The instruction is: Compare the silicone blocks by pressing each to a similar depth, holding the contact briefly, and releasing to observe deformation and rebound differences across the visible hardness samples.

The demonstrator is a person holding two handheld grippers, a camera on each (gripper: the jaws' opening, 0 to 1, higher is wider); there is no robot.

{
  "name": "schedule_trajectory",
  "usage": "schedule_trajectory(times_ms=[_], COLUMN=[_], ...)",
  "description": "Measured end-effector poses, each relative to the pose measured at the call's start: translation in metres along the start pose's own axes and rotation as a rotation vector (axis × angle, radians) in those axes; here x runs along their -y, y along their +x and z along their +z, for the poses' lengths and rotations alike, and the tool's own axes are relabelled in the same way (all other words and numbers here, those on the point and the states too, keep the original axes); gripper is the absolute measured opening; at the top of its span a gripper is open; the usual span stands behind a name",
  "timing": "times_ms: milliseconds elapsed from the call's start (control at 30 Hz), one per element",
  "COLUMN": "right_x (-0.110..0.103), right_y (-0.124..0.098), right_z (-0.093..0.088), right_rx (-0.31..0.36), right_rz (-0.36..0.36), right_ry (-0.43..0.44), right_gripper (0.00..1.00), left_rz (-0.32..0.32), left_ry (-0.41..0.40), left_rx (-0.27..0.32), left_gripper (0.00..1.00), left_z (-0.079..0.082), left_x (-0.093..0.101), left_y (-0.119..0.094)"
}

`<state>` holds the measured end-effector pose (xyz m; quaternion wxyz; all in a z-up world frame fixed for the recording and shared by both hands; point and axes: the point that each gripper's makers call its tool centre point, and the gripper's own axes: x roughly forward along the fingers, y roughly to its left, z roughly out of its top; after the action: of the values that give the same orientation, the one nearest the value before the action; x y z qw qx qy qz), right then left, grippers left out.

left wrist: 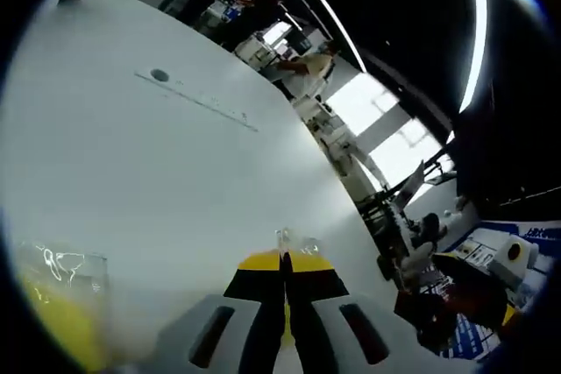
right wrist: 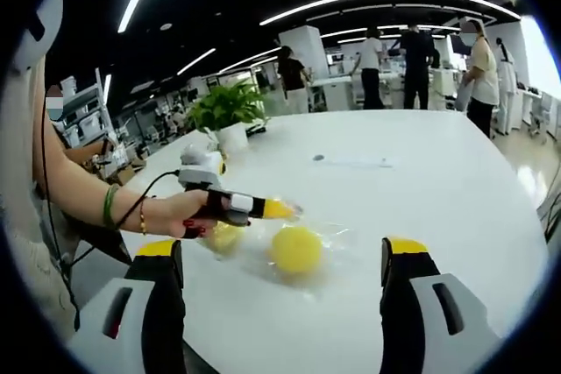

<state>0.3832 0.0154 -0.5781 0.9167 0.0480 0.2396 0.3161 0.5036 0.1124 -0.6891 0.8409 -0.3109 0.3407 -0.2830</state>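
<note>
A round yellow silicone block [right wrist: 295, 250] lies in clear plastic wrap on the white table [right wrist: 421, 172]. A second yellow block [right wrist: 223, 236] sits just left of it, partly under the left gripper. My right gripper [right wrist: 282, 250] is open, its jaws standing wide on either side of the blocks. A hand holds my left gripper [right wrist: 282, 209] above the blocks, shut, with its tips at the far edge of the wrap. In the left gripper view the jaws of the left gripper [left wrist: 283, 257] are pressed together, and a bit of clear plastic [left wrist: 302, 243] shows at the tips. A wrapped yellow block [left wrist: 60, 308] is at lower left.
A potted plant [right wrist: 230, 111] stands at the table's far left. A small dark dot [left wrist: 159, 74] marks the tabletop. Several people [right wrist: 416, 59] stand beyond the far edge. A person's arm with a cable [right wrist: 96, 199] reaches in from the left.
</note>
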Motion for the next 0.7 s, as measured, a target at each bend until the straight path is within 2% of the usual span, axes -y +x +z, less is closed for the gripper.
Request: schedule_trajectory(times_ms=[67,300,433,533,633,700], right_x=[0.0,-0.001,-0.002,-0.003,-0.006,-0.009], right_y=[0.002,0.01,0.013,0.016,0.017,0.017], right_z=[-0.002,-0.005,-0.005,-0.006,-0.006,-0.003], right_rx=[-0.007,-0.028,-0.026,-0.031,-0.035,-0.023], right_rz=[0.001,0.014,0.021,0.029,0.037,0.044], right_ry=[-0.001,0.011,0.015,0.015,0.008,0.007], right_gripper=[0.87,0.86,0.86,0.85,0.85,0.85], left_rz=[0.022,0.118,0.124,0.135,0.146,0.166], left_ry=[-0.021,0.037,0.043,0.108,0.107,0.171], left_rx=[0.004,-0.028,-0.036,-0.054,-0.057,-0.074], left_gripper=[0.0,0.0,0.0,0.01,0.03,0.06], left_z=[-0.001,-0.01,-0.012,-0.012,-0.011,-0.01], left_x=[-0.009,-0.038,-0.042,-0.043,-0.043,-0.044], left_y=[0.003,0.008,0.009,0.009,0.008,0.003])
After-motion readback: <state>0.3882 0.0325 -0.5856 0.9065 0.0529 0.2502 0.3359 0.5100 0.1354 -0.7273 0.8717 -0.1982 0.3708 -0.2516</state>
